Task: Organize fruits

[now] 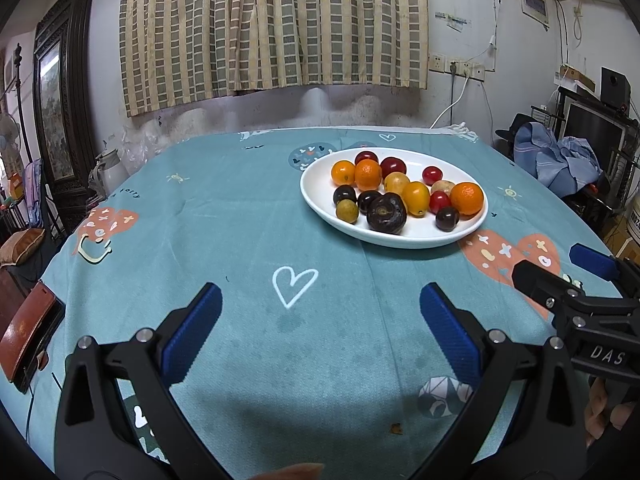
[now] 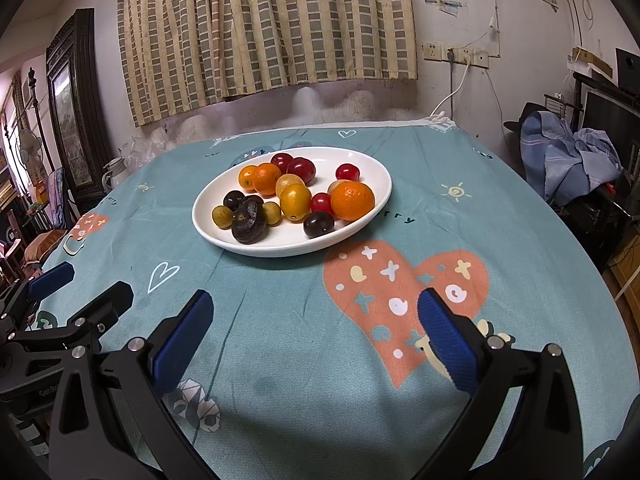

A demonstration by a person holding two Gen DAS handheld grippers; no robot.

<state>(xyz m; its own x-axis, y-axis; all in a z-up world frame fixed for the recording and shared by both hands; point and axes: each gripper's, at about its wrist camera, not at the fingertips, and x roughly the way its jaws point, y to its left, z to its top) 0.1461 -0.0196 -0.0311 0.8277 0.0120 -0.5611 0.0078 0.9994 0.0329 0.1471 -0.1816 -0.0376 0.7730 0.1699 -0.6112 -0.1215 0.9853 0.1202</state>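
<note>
Fruit (image 2: 296,196) sits heaped on the white plate (image 2: 372,164), centre of the right wrist frame, upper right in the left wrist frame. Both tongs hover over the teal tablecloth (image 1: 240,200), empty: left gripper (image 1: 320,332) spread wide, right gripper (image 2: 316,336) spread wide too. The plate's long axis runs across the view, and it lies straight ahead of the right gripper, likely nearer.
</note>
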